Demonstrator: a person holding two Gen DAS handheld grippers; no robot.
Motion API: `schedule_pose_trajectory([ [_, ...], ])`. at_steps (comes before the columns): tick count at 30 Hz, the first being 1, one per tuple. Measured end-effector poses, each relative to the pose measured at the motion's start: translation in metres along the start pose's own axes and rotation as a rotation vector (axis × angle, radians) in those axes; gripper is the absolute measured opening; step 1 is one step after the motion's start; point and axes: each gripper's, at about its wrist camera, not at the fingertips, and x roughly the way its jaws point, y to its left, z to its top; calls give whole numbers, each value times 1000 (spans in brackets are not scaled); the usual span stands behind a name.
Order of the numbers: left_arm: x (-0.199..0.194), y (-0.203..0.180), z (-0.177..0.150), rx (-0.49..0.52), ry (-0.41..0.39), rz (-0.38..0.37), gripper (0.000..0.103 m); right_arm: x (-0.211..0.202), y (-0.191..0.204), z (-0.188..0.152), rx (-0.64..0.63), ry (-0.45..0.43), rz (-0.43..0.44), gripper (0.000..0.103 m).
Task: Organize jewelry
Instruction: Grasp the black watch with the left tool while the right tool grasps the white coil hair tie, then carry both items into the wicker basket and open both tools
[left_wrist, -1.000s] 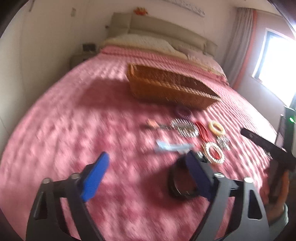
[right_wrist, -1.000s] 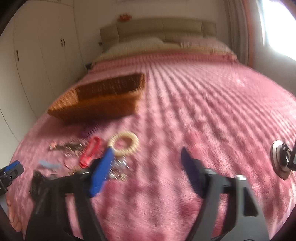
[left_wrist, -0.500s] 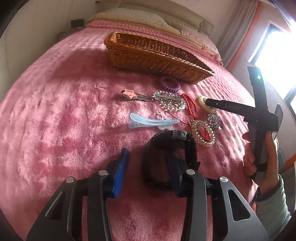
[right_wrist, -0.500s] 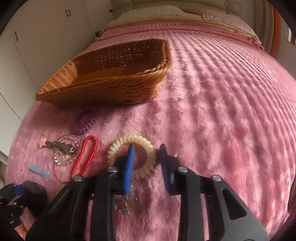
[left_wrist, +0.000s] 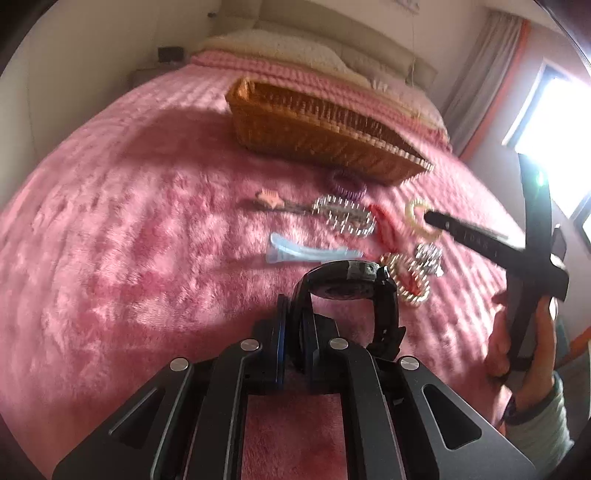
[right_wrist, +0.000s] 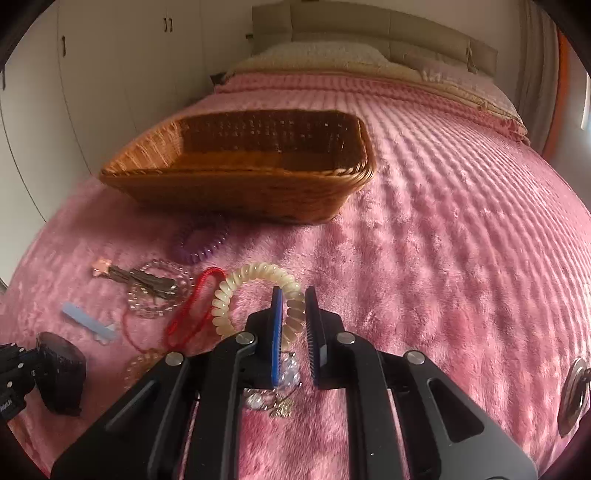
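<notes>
Both grippers clamped on items over the fuzzy pink bedspread (right_wrist: 443, 258).

Left gripper (left_wrist: 293, 325): pads pinched on the strap of the black wristwatch (left_wrist: 351, 295), held upright. Right gripper (right_wrist: 294, 317): pads closed narrow on the cream spiral coil bracelet (right_wrist: 255, 288), one side of the loop between them. Beyond lie the pale blue hair clip (left_wrist: 310, 254), the red cord bracelet (right_wrist: 195, 306) and the purple coil hair tie (right_wrist: 201, 243). Farthest, the brown woven wicker basket (right_wrist: 240, 192) stands near the hair tie.

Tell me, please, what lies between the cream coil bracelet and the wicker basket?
In the right wrist view, only bare pink bedspread lies between the cream coil bracelet and the wicker basket; the purple coil tie sits left of that line.
</notes>
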Motion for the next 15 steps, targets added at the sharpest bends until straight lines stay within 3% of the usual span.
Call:
schedule_pose_trajectory([
  [7, -31, -11, 37, 16, -135, -19, 5, -44, -3, 22, 52, -121, 66, 10],
  [12, -17, -24, 111, 39, -202, -6, 5, -55, -2, 78, 53, -196, 71, 10],
  [15, 3, -29, 152, 39, -201, -16, 5, -32, -2, 115, 46, -181, 56, 10],
])
